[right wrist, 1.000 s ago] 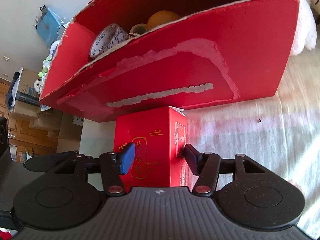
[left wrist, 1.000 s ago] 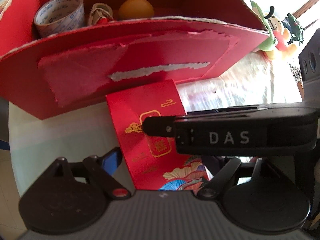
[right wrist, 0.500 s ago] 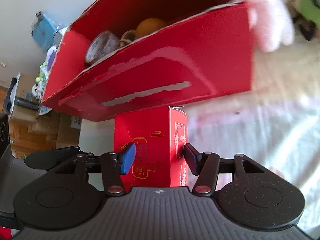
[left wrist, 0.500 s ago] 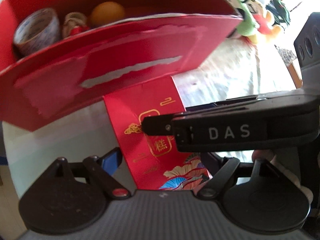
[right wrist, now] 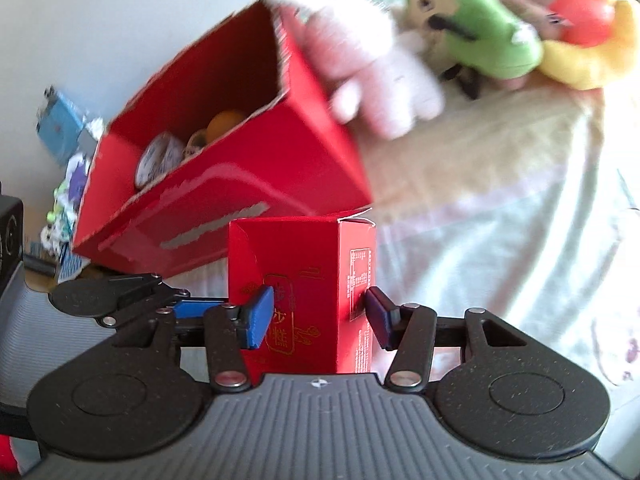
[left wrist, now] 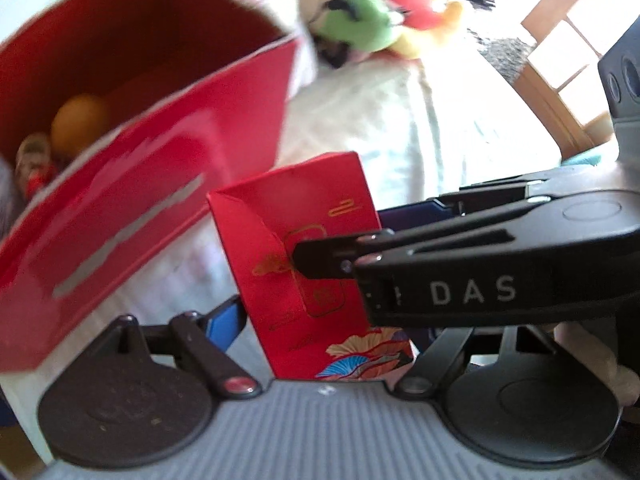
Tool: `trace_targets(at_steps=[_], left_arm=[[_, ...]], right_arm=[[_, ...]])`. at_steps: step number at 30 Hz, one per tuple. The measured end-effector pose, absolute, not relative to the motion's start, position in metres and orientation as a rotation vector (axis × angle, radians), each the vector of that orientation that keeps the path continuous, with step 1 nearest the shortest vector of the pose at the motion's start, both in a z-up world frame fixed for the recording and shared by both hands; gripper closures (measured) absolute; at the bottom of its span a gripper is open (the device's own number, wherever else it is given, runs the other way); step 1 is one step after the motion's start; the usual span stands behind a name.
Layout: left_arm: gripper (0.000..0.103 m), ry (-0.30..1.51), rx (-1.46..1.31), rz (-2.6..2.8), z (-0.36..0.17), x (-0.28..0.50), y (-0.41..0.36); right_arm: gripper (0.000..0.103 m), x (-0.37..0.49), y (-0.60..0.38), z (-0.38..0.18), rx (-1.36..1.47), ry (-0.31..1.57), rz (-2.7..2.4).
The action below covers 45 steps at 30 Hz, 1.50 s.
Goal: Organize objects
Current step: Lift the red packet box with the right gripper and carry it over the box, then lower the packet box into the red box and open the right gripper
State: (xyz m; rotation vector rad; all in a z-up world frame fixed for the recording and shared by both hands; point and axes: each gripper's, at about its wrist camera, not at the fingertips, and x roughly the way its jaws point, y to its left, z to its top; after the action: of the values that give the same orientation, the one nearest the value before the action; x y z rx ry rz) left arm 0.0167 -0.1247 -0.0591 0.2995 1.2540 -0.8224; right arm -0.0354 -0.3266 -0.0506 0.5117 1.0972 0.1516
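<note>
Red printed carton (right wrist: 304, 296) sits pinched between both grippers' jaws, which have just been closing. Beyond them, the torn red cardboard box (right wrist: 224, 168) already holds tape and an orange ball; the carton remains outside.

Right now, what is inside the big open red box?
Inside the big red box: a tape roll, a small woven trinket and an orange ball. The near wall hides the floor and anything lower.

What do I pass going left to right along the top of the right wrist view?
Large open red cardboard box → white plush toy → green plush toy → yellow plush toy with a red patch.
</note>
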Motion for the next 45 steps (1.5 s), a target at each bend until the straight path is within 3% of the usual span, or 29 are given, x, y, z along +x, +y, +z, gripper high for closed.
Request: trace_targets(at_steps=[12, 22, 45], left_arm=[[0.023, 1.056, 0.344, -0.961, -0.005, 0.009, -0.159], [0.023, 0.83, 0.271, -0.89, 0.056, 0.04, -0.142], [0.023, 0.891, 0.012, -0.673, 0.046, 0.133, -0.065]], right_arm=[[0.051, -0.057, -0.36, 0.002, 0.54, 0.939, 0.059], [0.053, -0.018, -0.354, 0.066, 0.42, 0.737, 0.142], [0.054, 0.09, -0.294, 0.052, 0.301, 0.799, 0.3]])
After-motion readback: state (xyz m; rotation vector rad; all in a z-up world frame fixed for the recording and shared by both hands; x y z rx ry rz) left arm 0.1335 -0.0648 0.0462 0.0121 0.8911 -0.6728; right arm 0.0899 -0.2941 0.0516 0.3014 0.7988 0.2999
